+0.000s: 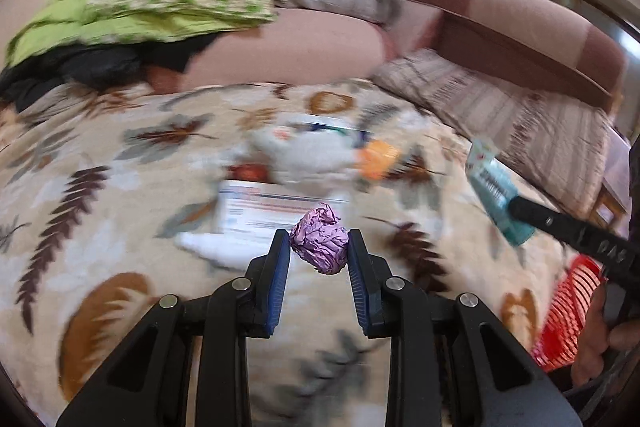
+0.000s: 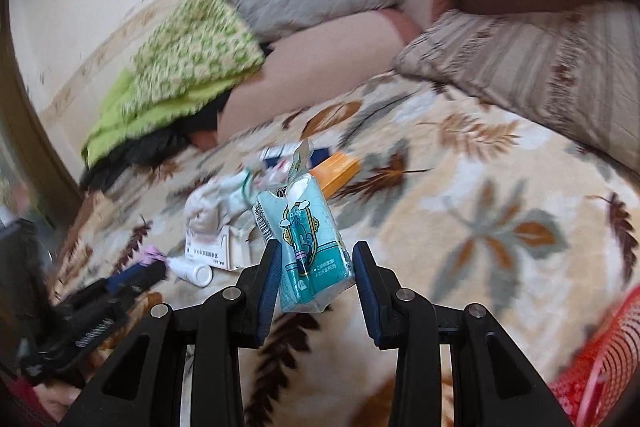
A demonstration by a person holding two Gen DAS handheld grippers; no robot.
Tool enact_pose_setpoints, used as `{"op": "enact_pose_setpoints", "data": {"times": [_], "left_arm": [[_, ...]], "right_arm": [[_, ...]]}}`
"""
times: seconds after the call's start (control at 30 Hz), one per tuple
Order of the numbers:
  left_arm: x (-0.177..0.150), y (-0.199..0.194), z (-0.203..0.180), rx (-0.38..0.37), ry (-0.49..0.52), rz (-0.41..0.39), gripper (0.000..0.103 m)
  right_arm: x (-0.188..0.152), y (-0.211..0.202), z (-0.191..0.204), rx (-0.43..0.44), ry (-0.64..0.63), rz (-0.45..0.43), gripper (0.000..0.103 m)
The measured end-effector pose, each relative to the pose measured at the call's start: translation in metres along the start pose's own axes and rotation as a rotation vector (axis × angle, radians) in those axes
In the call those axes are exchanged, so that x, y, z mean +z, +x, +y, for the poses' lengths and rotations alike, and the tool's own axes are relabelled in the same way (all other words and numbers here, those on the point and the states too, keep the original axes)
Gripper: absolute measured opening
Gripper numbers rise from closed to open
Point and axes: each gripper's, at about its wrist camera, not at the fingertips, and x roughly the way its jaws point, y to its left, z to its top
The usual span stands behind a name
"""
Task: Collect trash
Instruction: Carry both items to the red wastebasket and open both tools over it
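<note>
Crumpled purple foil ball (image 1: 319,243): one, pinched in left gripper (image 1: 319,247) | teal tissue packet (image 2: 310,247): one, clamped between right gripper (image 2: 316,261) fingers | red basket (image 2: 596,359): one, 4 o'clock | litter pile (image 2: 240,211) at 11 o'clock: white bottle (image 2: 192,271), orange wrapper (image 2: 340,167) | leaf-print blanket (image 2: 480,227), cushions, wall behind

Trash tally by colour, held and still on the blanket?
Purple: 1, crumpled foil ball in the left hand-held gripper
Teal: 1, tissue pack in the right hand-held gripper
Orange: 1, packet
White: 3, bottle, printed box, crumpled wrapper pile
Total: 6; the blurred pile may hide more.
</note>
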Motion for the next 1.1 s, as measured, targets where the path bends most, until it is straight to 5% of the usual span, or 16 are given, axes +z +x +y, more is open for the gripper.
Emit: {"op": "enact_pose_setpoints", "data": {"times": [0.4, 0.67, 0.73, 0.8, 0.83, 1.1], "left_arm": [[0.016, 0.004, -0.193, -0.391, 0.267, 0.057, 0.028], [-0.015, 0.004, -0.329, -0.618, 0.425, 0.176, 0.028], [-0.025, 0.01, -0.351, -0.628, 0.451, 0.218, 0.035], [-0.032, 0.014, -0.364, -0.621, 0.469, 0.248, 0.06], [-0.035, 0.014, -0.366, -0.61, 0.472, 0.244, 0.063], [-0.019, 0.017, -0.32, -0.527, 0.36, 0.24, 0.063]], "right_arm": [[-0.039, -0.169, -0.163, -0.285, 0.283, -0.074, 0.039], [-0.068, -0.206, -0.233, -0.373, 0.445, -0.07, 0.044], [-0.071, -0.205, -0.241, -0.398, 0.452, -0.057, 0.052], [-0.074, -0.209, -0.249, -0.417, 0.463, -0.057, 0.054], [-0.074, -0.21, -0.25, -0.427, 0.462, -0.059, 0.054], [-0.062, -0.207, -0.23, -0.425, 0.379, -0.076, 0.054]]}}
